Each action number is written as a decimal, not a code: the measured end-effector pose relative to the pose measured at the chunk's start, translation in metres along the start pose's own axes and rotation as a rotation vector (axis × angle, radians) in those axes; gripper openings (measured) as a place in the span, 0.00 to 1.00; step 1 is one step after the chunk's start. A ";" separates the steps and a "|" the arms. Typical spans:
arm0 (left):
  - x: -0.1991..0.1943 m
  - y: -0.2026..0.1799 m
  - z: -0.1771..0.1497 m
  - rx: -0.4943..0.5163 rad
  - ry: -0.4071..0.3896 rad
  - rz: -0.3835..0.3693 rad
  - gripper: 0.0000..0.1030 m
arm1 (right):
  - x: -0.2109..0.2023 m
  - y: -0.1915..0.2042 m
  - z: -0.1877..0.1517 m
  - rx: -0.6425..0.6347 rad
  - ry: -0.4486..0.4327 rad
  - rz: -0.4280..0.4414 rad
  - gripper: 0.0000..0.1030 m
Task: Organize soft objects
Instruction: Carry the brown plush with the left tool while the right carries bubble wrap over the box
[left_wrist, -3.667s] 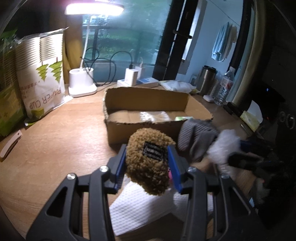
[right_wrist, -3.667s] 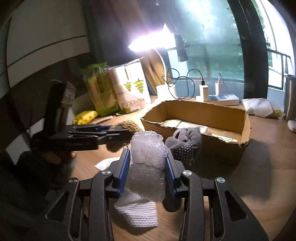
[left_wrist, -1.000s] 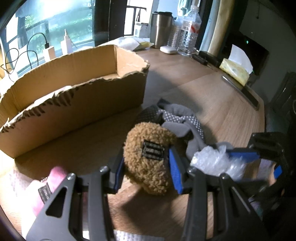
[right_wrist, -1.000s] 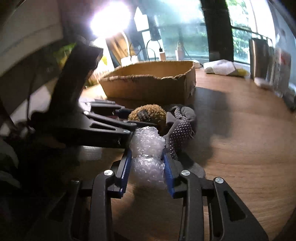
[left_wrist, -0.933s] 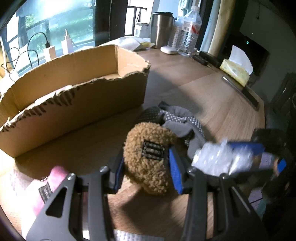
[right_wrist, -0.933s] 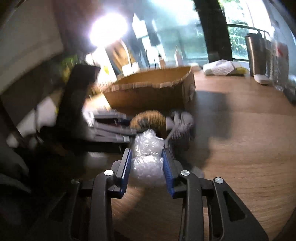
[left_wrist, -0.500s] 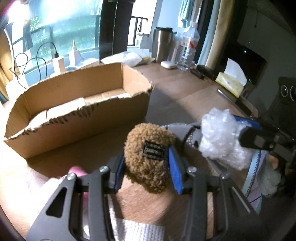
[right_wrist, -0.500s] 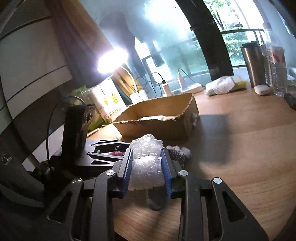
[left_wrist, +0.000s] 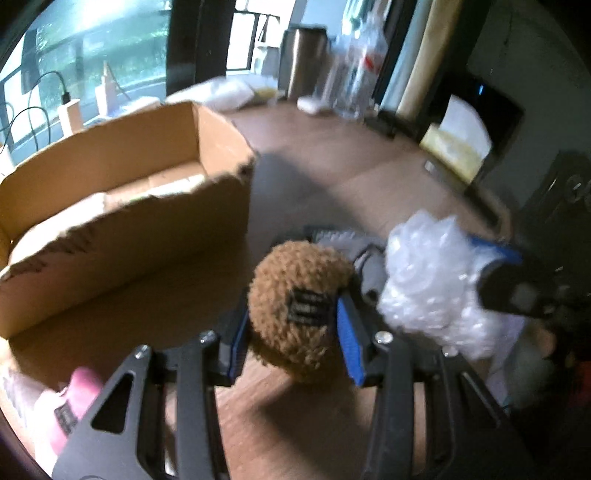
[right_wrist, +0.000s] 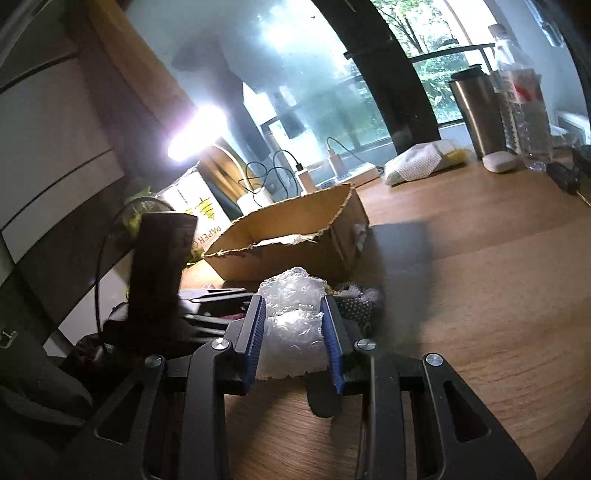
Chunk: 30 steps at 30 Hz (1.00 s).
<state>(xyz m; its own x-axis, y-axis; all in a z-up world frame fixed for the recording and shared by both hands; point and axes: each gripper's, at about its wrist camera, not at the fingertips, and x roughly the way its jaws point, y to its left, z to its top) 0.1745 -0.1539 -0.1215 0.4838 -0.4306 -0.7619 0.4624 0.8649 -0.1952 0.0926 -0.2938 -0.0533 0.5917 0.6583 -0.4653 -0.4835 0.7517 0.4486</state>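
In the left wrist view, the left gripper (left_wrist: 295, 325) was clamped on a brown plush (left_wrist: 295, 295), its blue pads (left_wrist: 347, 343) pressed into the sides so the curly pile bulged above and below them. The plush was a rounded, woolly lump with a small black label on its face, and it appeared to hang clear of the table (left_wrist: 369, 177), probably so it could be carried to the box (left_wrist: 129, 206). The box stood beyond and to the left: open-topped corrugated card with a ragged, torn front rim, its floor mostly bare. A grey dotted cloth (left_wrist: 365, 258) lay on the wood just behind the plush. To the right, the right gripper (left_wrist: 476, 273) came in from the side with a wad of bubble wrap (left_wrist: 424, 284), crinkled and translucent. A pink soft thing (left_wrist: 74, 398) lay at the lower left, blurred.

In the right wrist view, the right gripper (right_wrist: 293, 332) was closed on the bubble wrap (right_wrist: 291, 317), the wad squeezed narrow between the ribbed pads (right_wrist: 330, 339) and puffing out above them. It looked held above the table (right_wrist: 480, 277), facing the box (right_wrist: 288, 240), which sat near and ahead. The left gripper (right_wrist: 221, 306) lay low at the left, largely dark. The grey cloth (right_wrist: 354, 299) showed just behind the wad. A steel tumbler (right_wrist: 476, 110) and a bottle (right_wrist: 521, 99) stood well apart by the window.
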 end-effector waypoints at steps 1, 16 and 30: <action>0.004 -0.002 0.001 0.005 0.011 0.010 0.42 | -0.001 -0.002 0.000 0.007 -0.006 -0.002 0.31; -0.019 -0.004 -0.004 0.011 -0.065 0.048 0.40 | -0.015 0.029 0.035 -0.128 -0.109 -0.156 0.31; -0.084 0.022 -0.003 -0.054 -0.194 0.054 0.40 | 0.014 0.035 0.043 -0.166 -0.082 -0.225 0.31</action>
<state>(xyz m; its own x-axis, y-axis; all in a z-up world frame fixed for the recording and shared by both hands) 0.1418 -0.0979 -0.0634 0.6435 -0.4201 -0.6398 0.3939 0.8985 -0.1937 0.1116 -0.2601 -0.0115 0.7427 0.4743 -0.4726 -0.4293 0.8790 0.2075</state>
